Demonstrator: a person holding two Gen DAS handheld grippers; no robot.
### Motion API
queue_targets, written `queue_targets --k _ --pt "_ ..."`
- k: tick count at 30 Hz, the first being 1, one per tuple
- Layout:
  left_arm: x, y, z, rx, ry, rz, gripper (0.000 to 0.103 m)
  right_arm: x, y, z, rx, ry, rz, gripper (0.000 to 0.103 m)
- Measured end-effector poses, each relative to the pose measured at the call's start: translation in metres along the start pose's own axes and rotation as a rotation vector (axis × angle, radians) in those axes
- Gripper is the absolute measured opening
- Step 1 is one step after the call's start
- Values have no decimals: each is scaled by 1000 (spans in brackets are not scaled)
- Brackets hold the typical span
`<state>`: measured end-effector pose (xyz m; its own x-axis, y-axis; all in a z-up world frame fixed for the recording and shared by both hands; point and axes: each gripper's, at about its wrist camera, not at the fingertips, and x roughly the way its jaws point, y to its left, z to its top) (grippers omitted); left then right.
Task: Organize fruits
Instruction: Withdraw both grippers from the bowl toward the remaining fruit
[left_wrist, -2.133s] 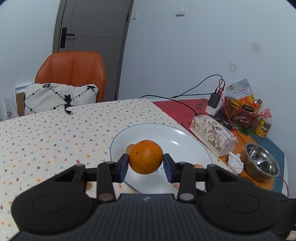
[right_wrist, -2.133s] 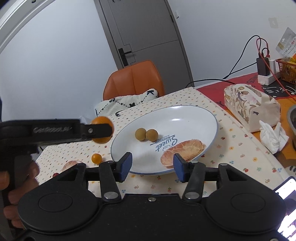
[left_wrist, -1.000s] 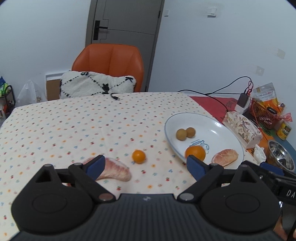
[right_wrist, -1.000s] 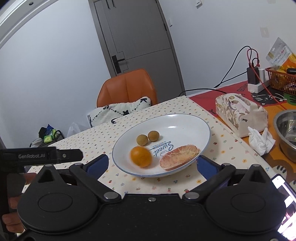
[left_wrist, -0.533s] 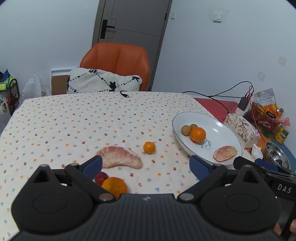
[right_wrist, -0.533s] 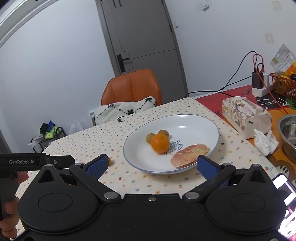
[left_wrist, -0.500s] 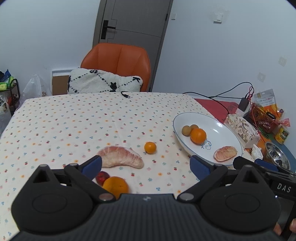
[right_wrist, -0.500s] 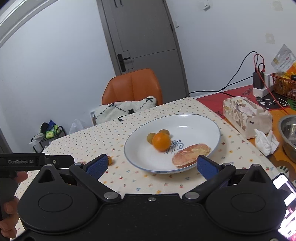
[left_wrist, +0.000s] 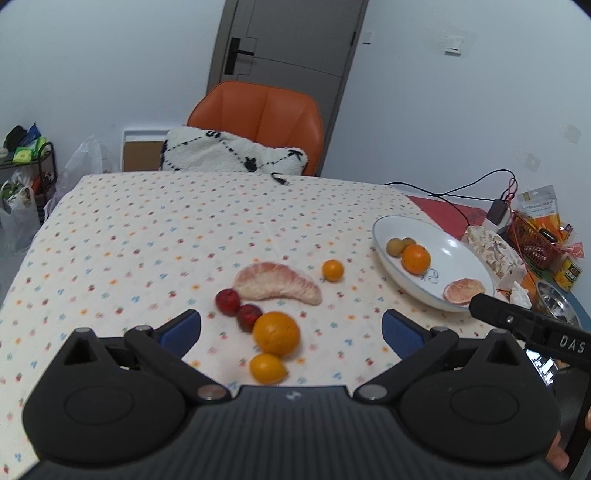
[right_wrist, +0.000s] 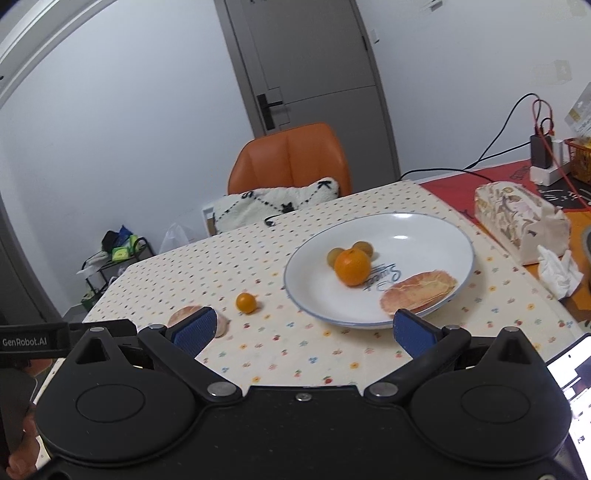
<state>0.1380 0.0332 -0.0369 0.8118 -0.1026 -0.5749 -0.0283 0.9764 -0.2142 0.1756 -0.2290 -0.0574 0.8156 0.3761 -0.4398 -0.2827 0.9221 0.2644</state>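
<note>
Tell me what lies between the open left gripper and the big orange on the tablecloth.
Nothing visible does. The left gripper is open and empty, and the big orange sits on the tablecloth between its fingers. A red fruit touches its left side; a small yellow fruit lies just nearer the camera.

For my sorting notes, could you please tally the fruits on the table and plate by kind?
Oranges: 2, one on the plate, one on the cloth
Small orange fruits: 2
Red fruits: 2
Small brown fruits: 2, on the plate
Peeled pomelo pieces: 2
Total: 10
</note>
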Motion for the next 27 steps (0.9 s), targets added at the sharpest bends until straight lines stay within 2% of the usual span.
queue_targets --k 8,14,19,24,27 --pt "-4 17 -10 -40 3 -16 103 2 9 -4 -18 23 35 103" --pt "-2 19 -14 -53 17 -7 103 4 13 -7 -19 44 73 103" --pt "1 22 -16 -58 13 31 103 6 17 -9 -25 57 87 103" --pt "5 24 -19 -37 12 21 103 11 21 -12 -32 72 96 103" --pt "13 25 -23 -40 33 34 99 15 26 -14 -42 81 112 103"
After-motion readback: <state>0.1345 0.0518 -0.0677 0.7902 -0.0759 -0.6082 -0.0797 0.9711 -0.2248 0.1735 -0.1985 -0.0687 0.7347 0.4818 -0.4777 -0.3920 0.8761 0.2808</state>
